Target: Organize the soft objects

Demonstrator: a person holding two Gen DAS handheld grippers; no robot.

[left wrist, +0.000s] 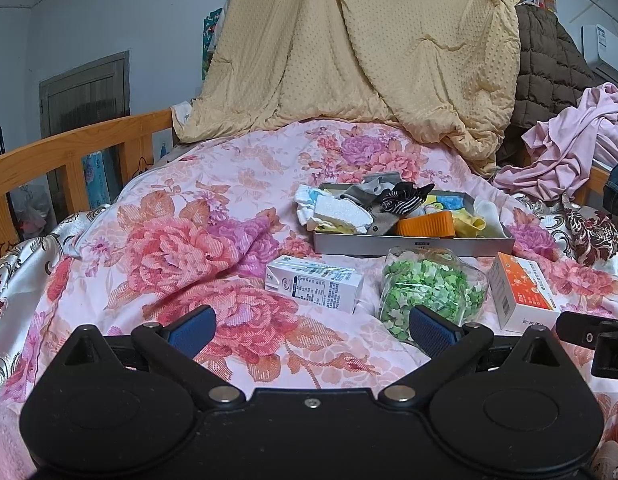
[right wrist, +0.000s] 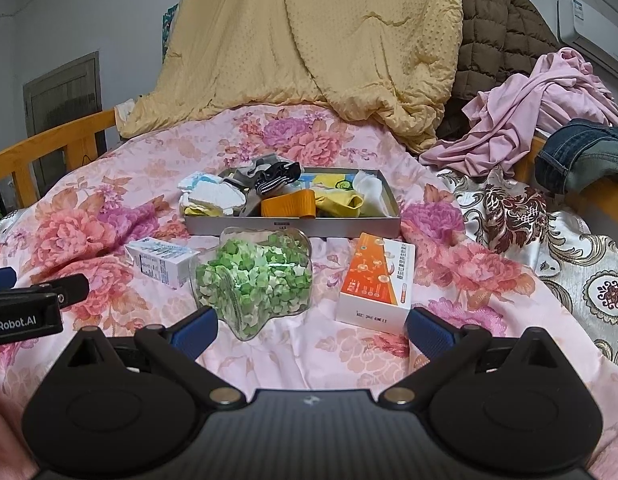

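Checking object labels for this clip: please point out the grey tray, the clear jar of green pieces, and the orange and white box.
grey tray (right wrist: 293, 227): right wrist view, on its front wall.
clear jar of green pieces (right wrist: 255, 280): right wrist view, middle of its side.
orange and white box (left wrist: 523, 292): left wrist view, on its orange face.

you've got the soft things heaped in the grey tray: white sponge at its left end, striped black cloth on top, yellow cloth toward its right.
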